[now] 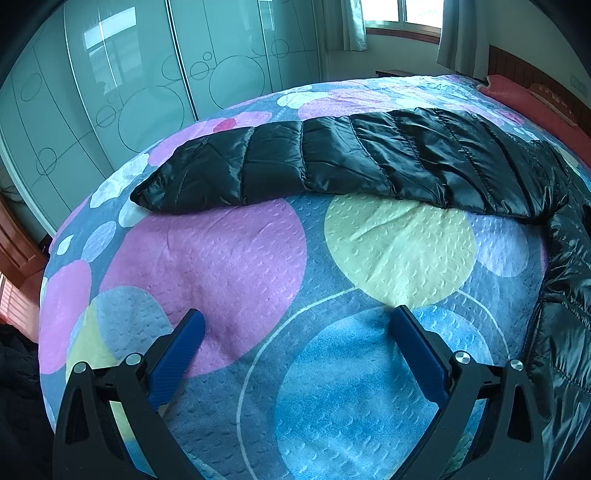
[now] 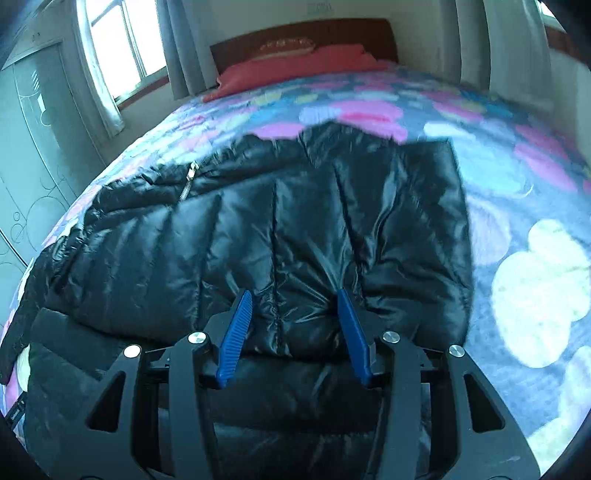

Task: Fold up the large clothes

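A shiny black puffer jacket lies on the bed. In the left wrist view its sleeve [image 1: 332,162] stretches across the bedspread, and the body [image 1: 561,295] runs down the right edge. My left gripper [image 1: 297,315] hovers wide open over the bare bedspread, short of the sleeve, with nothing between its blue fingers [image 1: 184,343]. In the right wrist view the jacket body [image 2: 258,229] fills the middle, and its zipper pull [image 2: 192,171] shows at the upper left. My right gripper [image 2: 293,295] sits low on the jacket with its jaws parted. A puffy bulge of fabric lies between the fingers [image 2: 238,325], and the pads do not clamp it.
The bedspread [image 1: 258,258] has large pink, blue and yellow circles. A red pillow [image 2: 295,62] and a dark headboard [image 2: 303,33] stand at the far end. Glass wardrobe doors [image 1: 129,92] run along the left side of the bed, and a curtained window [image 2: 118,48] lies beyond.
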Demonstrator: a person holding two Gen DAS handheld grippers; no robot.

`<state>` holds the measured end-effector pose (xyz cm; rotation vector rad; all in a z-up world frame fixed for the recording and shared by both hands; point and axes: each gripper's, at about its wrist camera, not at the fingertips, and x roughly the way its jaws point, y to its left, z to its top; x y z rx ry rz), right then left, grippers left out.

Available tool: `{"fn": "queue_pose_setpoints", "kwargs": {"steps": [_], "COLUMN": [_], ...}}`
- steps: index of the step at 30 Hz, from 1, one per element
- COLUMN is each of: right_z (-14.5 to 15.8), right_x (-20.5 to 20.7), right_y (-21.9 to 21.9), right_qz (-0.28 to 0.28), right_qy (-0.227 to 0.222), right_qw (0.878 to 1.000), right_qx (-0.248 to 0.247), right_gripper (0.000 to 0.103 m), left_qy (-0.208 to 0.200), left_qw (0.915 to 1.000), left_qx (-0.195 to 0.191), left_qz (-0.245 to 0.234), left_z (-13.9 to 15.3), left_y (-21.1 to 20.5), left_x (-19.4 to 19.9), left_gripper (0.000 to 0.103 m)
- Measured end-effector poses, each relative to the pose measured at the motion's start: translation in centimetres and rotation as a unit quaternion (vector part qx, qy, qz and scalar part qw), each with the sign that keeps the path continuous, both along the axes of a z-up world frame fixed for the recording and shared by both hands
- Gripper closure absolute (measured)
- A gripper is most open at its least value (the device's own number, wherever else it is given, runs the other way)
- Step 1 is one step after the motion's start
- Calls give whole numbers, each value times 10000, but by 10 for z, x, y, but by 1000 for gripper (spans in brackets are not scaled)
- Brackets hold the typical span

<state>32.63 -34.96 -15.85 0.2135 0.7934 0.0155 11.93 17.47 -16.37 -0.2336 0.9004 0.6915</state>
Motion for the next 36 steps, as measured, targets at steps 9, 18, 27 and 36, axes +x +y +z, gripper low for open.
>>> {"fn": "queue_pose_setpoints", "kwargs": {"steps": [9,18,27,36], "right_z": [-7,-8,-7,-7], "right_x": [-1,-3,-3,-4], "right_y": [0,1,1,1], "right_qz": [-2,0,3,0], "right_qy": [-16,-75,-84,-104], "right_qw": [10000,9999,10000,9999], "right_qx": [64,66,46,27], "right_gripper": [53,53,53,52], "left_qy": [3,-277,-1106,-2486], "left_qw": [9999,9980,9852,9332], "left_qx": [-116,-532,-1139,-2014], "left_qz": [-11,-177,642,1639], "left_z": [1,7,13,9], "left_y": [4,28,100,172], "left_x": [-1,-5,-4,0], "left_gripper": [4,4,4,4]}}
